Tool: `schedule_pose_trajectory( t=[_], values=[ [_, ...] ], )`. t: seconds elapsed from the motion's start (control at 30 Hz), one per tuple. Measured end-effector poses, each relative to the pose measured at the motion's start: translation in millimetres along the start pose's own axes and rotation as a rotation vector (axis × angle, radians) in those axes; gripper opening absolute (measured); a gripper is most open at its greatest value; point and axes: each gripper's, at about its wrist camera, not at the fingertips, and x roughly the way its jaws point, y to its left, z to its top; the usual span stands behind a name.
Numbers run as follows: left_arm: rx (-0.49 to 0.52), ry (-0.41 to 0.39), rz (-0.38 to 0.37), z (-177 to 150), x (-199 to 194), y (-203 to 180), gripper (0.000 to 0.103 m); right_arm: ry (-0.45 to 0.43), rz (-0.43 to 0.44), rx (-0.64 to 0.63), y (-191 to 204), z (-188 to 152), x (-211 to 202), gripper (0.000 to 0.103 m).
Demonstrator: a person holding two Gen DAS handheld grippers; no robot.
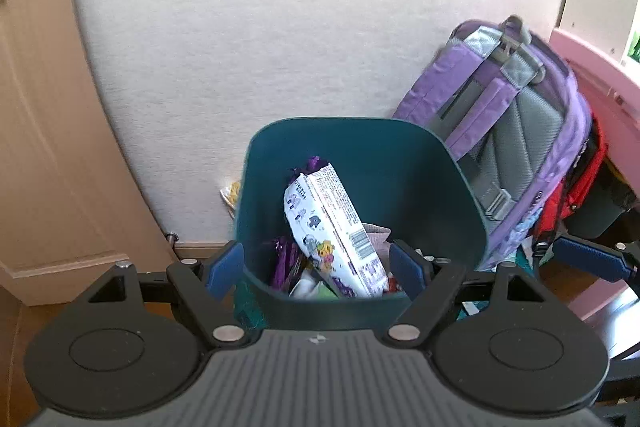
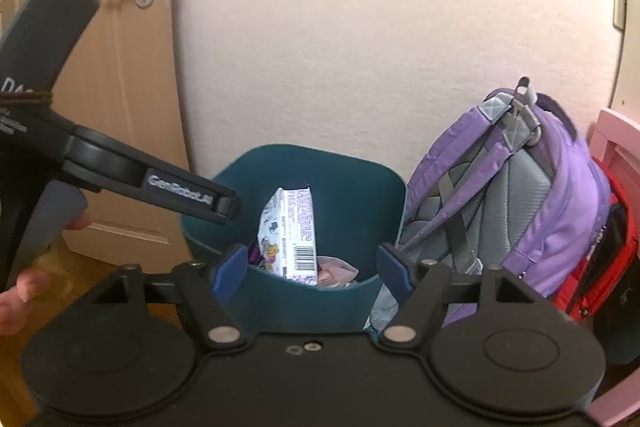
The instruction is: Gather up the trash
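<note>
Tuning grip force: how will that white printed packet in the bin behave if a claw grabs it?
The white packet is probably light and crinkly: thin printed film with a visible fold. It leans on other wrappers inside the teal bin, so it may slide or flop when nudged. Its glossy surface could be slippery.

I am looking down from the left wrist camera, sitting close above the teal bin (image 1: 360, 147) and facing steeply into its mouth toward the wall (image 1: 260, 27) behind. The right wrist camera is sitting a little further back and to the right, facing the same wall (image 2: 340, 47) at a flatter angle, so the left gripper (image 2: 192, 195) is crossing its left edge. Both views are sharing the bin (image 2: 312, 167), the white packet (image 1: 332, 227) standing inside it, the purple backpack (image 1: 520, 131) to the right, and the wooden door (image 1: 40, 147) on the left.
</note>
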Motion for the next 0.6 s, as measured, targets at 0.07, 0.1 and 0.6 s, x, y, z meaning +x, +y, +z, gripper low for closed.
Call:
schedule_pose_trajectory(
  t=[0.07, 0.1, 0.6],
  values=[
    [-0.006, -0.018, -0.001, -8, -16, 1, 0.08, -0.011, 0.009, 0.003, 3, -4, -15, 0.075],
    [-0.006, -0.031, 0.003, -12, -22, 1, 0.08, -0.017, 0.013, 0.005, 3, -5, -20, 0.077],
    [0.034, -0.179, 0.037, -105, -121, -7, 0.08, -0.14, 0.061, -0.016, 26, -47, -100, 0.093]
  ],
)
